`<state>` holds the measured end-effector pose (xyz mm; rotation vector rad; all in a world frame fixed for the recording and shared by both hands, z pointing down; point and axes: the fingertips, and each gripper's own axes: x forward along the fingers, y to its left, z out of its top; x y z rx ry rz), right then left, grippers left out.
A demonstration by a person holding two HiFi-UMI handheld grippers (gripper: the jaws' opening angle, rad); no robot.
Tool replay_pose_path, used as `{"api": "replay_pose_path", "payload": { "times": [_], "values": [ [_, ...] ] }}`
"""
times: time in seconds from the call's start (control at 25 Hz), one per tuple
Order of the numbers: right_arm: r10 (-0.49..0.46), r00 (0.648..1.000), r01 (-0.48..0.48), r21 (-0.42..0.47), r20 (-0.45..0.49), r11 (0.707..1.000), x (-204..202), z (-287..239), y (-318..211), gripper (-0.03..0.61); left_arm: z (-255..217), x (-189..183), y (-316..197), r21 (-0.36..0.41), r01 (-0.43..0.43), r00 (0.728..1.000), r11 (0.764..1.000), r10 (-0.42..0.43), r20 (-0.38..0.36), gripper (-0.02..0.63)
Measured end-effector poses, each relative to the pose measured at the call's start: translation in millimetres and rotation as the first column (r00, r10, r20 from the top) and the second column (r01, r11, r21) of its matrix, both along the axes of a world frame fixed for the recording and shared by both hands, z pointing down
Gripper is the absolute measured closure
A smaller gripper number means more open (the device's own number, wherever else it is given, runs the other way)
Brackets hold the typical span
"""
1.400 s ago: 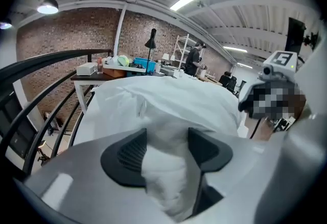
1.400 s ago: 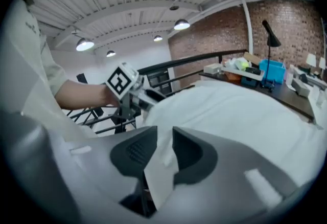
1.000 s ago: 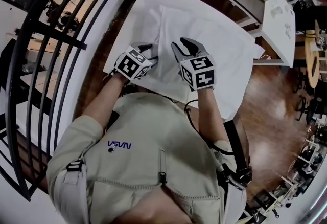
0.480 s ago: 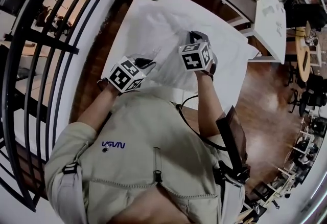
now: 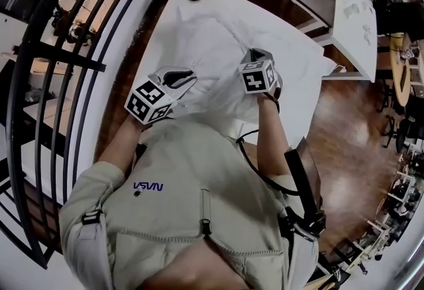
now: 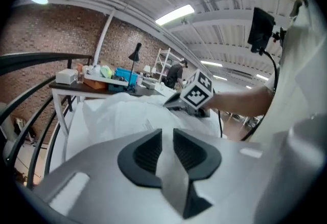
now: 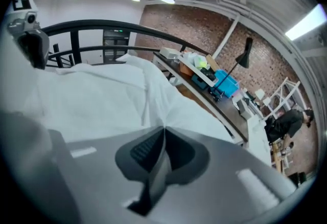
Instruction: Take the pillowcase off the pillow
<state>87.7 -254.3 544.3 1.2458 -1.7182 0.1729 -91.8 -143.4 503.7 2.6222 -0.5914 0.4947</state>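
White cloth pillowcase lies rumpled across the white table, near edge lifted.
Left gripper: jaws have just opened slightly, pads pressing a fold at the near edge. Right gripper: jaws together, pinching a thin ridge of cloth further in. Judgement: soft, light and limp, so it will likely bunch and slip. Best hold is the open hem, single layer only, clear of the pillow inside.

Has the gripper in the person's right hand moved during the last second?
Yes. The right gripper, shut on the pillowcase, has moved farther over the table, away from its near edge.
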Motion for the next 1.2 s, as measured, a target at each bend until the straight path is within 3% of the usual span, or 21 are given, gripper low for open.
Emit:
{"api": "replay_pose_path", "payload": {
  "times": [0.08, 0.16, 0.28, 0.4, 0.48, 0.56, 0.64, 0.72, 0.84, 0.96, 1.08, 1.2],
  "values": [
    [-0.003, 1.000, 0.003, 0.007, 0.022, 1.000, -1.6, -1.7, 1.3, 0.571, -12.6, -9.8, -29.6, 0.053, 0.109, 0.994, 0.993, -0.107, -0.031, 0.497],
    [-0.009, 1.000, 0.009, 0.016, 0.021, 1.000, -4.7, -2.3, 2.6, 0.571, -5.6, -9.6, -61.6, 0.079, 0.169, 0.985, 0.982, -0.170, 0.005, 0.410],
    [-0.021, 1.000, 0.020, 0.024, 0.017, 0.999, -9.2, -6.0, 3.5, 0.571, 34.4, 16.4, -89.5, 0.017, 0.099, 0.988, 0.995, -0.100, 0.121, 0.291],
    [-0.030, 0.998, 0.028, 0.026, 0.047, 0.999, -14.6, -16.0, 7.0, 0.563, 55.3, 29.9, -97.4, -0.053, 0.053, 0.986, 0.997, -0.043, 0.163, 0.363],
    [-0.027, 0.996, 0.024, 0.039, 0.088, 0.999, -20.3, -29.5, 9.1, 0.520, 45.5, 26.5, -98.9, -0.087, 0.076, 0.994, 0.993, -0.069, 0.084, 0.448],
    [-0.047, 0.990, 0.037, 0.075, 0.131, 0.996, -33.5, -49.5, 10.1, 0.471, 35.3, 21.4, -99.2, -0.125, 0.095, 0.995, 0.988, -0.098, -0.018, 0.491],
    [-0.130, 0.980, 0.111, 0.124, 0.151, 0.986, -62.7, -72.0, 12.7, 0.466, 29.8, 14.2, -101.3, -0.171, 0.118, 0.985, 0.978, -0.137, -0.105, 0.513],
    [-0.264, 0.954, 0.244, 0.143, 0.146, 0.959, -106.1, -85.7, 20.5, 0.466, 27.6, 4.0, -107.4, -0.197, 0.157, 0.971, 0.968, -0.187, -0.146, 0.585],
    [-0.447, 0.888, 0.440, 0.080, 0.110, 0.894, -168.6, -76.9, 39.3, 0.465, 27.6, -3.0, -115.0, -0.166, 0.178, 0.973, 0.970, -0.199, -0.121, 0.595],
    [-0.545, 0.837, 0.547, -0.034, 0.052, 0.837, -203.6, -45.4, 50.1, 0.452, 25.9, -3.7, -116.3, -0.112, 0.155, 0.983, 0.981, -0.165, -0.082, 0.597],
    [-0.529, 0.846, 0.514, -0.165, -0.062, 0.842, -197.0, -3.5, 36.9, 0.363, 21.7, -4.8, -116.1, -0.085, 0.136, 0.987, 0.987, -0.142, -0.069, 0.598],
    [-0.491, 0.868, 0.466, -0.225, -0.068, 0.855, -188.5, 22.1, 26.1, 0.334, 20.9, -3.4, -114.0, -0.057, 0.121, 0.991, 0.991, -0.123, -0.043, 0.600]
  ]
}}
